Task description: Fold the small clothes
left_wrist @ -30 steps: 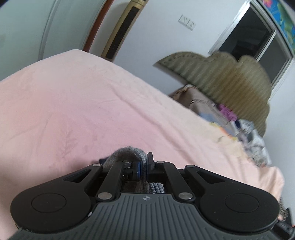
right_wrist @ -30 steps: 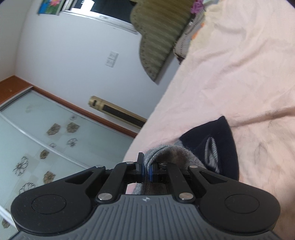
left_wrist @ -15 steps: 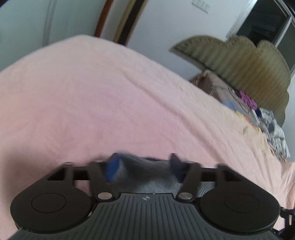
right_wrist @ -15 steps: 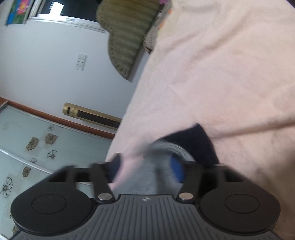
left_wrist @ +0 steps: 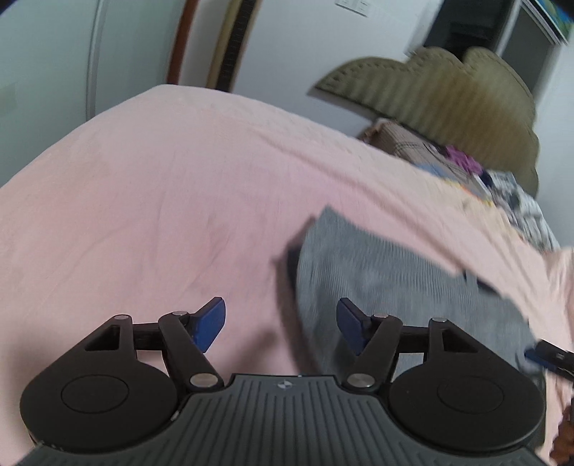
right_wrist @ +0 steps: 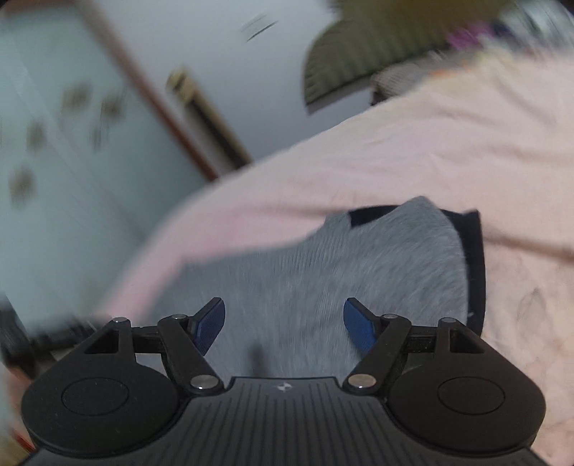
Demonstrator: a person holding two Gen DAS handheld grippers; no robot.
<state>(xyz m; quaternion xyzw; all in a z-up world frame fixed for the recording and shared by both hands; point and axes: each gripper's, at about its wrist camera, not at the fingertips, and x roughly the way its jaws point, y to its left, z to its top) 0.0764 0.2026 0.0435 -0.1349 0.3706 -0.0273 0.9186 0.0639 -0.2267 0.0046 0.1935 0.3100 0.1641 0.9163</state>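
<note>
A pink sheet (left_wrist: 150, 200) is covering the bed, lightly creased and taking up most of both views; behind it a white wall (left_wrist: 294, 43) is rising, with a brown-framed pale sliding door (left_wrist: 46, 61) to one side and a dark window (left_wrist: 477, 25) to the other; a scalloped olive headboard (left_wrist: 441, 93) is standing at the far end of the bed, and a heap of mixed fabrics (left_wrist: 502, 186) is lying at that end just below it, too blurred to sort.

One grey garment (left_wrist: 376, 272) is lying flat on the sheet, ribbed in texture, with a dark navy edge (right_wrist: 477, 265) showing along its far side in the right wrist view; whether that navy part belongs to it or is a separate piece, I cannot tell.

Two grippers are showing, one per view; the left gripper (left_wrist: 281, 324) is standing wide open and gripping nothing, its blue pads (left_wrist: 211, 322) spread over bare sheet with the garment just beside its right finger; the right gripper (right_wrist: 283, 324) is likewise spread wide with nothing between its fingers, hanging directly above the grey garment.
</note>
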